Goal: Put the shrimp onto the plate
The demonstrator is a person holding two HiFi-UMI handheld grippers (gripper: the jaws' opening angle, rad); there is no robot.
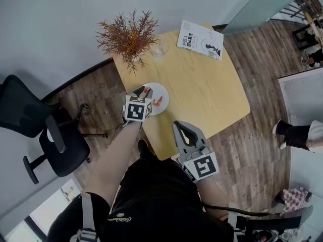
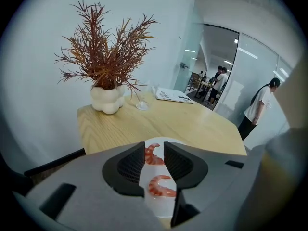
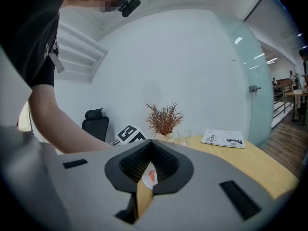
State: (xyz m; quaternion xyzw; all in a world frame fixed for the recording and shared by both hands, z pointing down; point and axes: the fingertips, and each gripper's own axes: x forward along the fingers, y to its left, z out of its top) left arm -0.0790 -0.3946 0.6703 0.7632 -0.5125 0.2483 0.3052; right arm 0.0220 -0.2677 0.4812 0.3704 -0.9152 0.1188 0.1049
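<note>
Left gripper view catches both shrimp on the plate; head view half-hides one behind the left gripper, jaws half-open above the plate, holding nothing.

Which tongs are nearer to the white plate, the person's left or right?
Left. The left tongs hang over the plate's left rim, jaws apart above the shrimp. The right tongs sit back at the table's near edge, clear of the plate.
</note>
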